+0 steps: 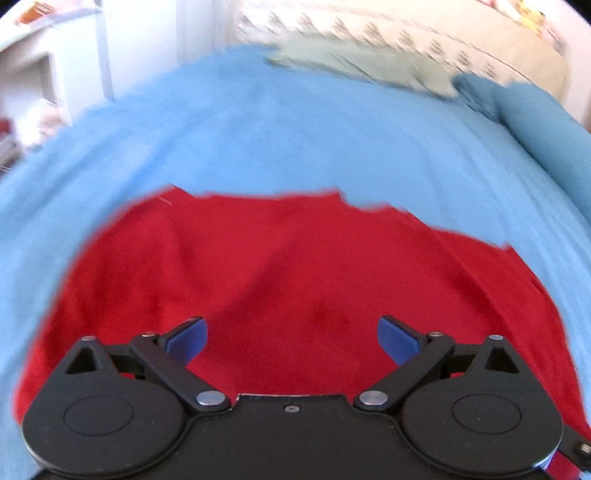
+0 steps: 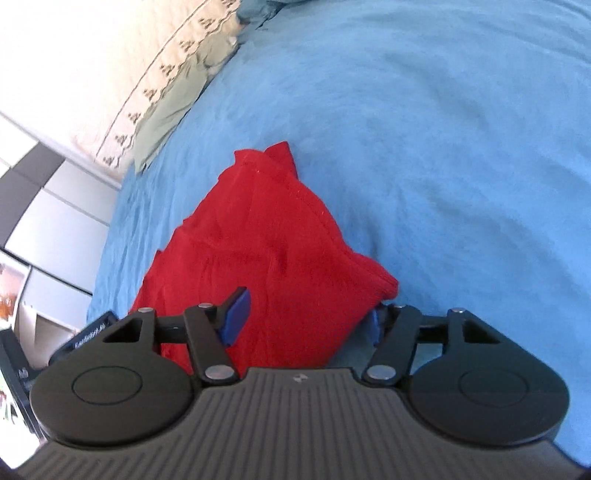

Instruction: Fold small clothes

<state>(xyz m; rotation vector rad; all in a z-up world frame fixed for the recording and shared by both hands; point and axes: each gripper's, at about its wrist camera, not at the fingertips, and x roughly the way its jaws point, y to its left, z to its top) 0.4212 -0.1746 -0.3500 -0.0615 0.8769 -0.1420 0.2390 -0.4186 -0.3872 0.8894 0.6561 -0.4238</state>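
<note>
A small red garment (image 1: 280,266) lies partly folded on a light blue bed sheet (image 1: 258,129). In the left wrist view my left gripper (image 1: 291,325) hovers over the garment's near part, jaws wide open, with nothing between the blue pads (image 1: 188,339). In the right wrist view the red garment (image 2: 266,240) runs away from me as a narrowing folded shape. My right gripper (image 2: 308,308) straddles its near end. The left pad (image 2: 236,317) stands free beside the cloth, while a fold of cloth covers most of the right pad (image 2: 373,326). The pads do not visibly press it.
A pale green cloth (image 1: 354,59) and a cream patterned cover (image 1: 406,33) lie at the far edge of the bed. A teal bundle (image 1: 535,129) sits at the right. White furniture (image 2: 55,221) stands beyond the bed's left side. The blue sheet (image 2: 443,147) stretches right of the garment.
</note>
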